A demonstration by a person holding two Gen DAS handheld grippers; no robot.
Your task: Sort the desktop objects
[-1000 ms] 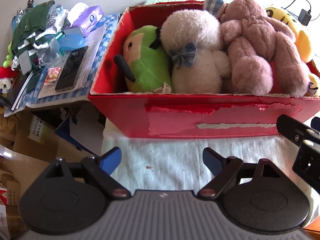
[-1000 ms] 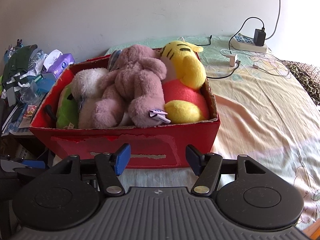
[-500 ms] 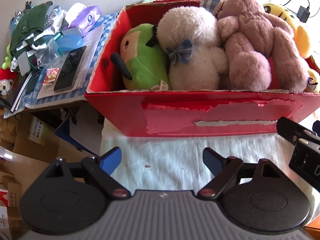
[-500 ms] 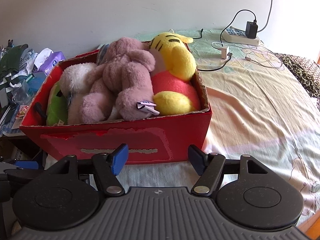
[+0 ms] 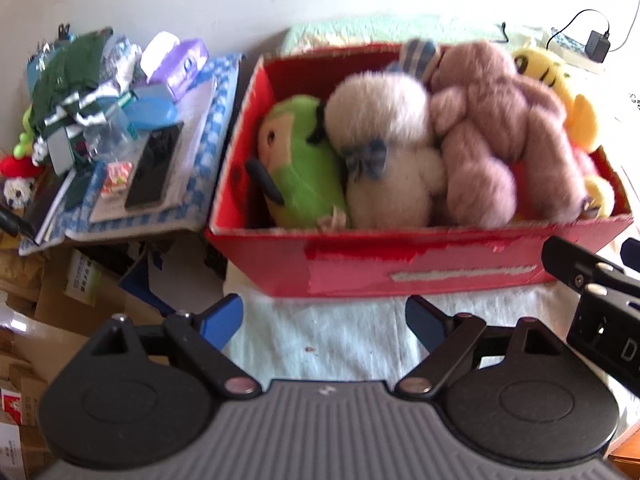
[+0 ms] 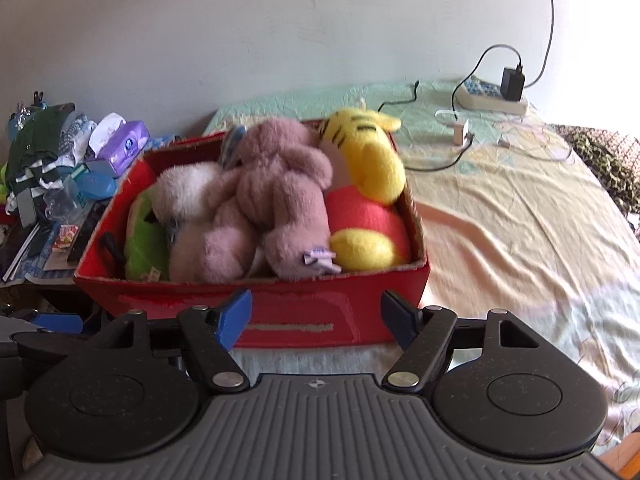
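At the far left, a cluttered table (image 5: 224, 80) with a blue checked cover carries a heap of folded green and white clothes (image 5: 72, 88), a purple tissue pack (image 5: 184, 64), a blue oval case (image 5: 150, 114) and a black phone (image 5: 154, 172) lying flat on papers. Cardboard boxes (image 5: 60, 292) are stacked below its edge.

Just beside the table, on the bed (image 6: 520, 208), stands the red box (image 5: 400, 272), its front face scuffed and patched with torn tape. Four soft toys fill it. From left to right: a green plush (image 5: 304, 176) leans against the left wall, a cream plush (image 5: 384, 148) with a small blue bow presses against it, a mauve teddy bear (image 6: 280, 192) sprawls over the middle and partly over the cream one, and a yellow and red plush (image 6: 372, 200) occupies the right end.

The left hand-held gripper (image 5: 324, 320) hovers in front of the box's left half, fingers spread wide and holding nothing. The right hand-held gripper (image 6: 316, 314) hovers before the box's front wall, likewise released and empty; part of it shows at the right edge of the left wrist view.

Farther right, the bed sheet lies bare and wrinkled, with a power strip (image 6: 492, 96), a black charger (image 6: 513, 82) and white cables (image 6: 460, 132) near the wall.
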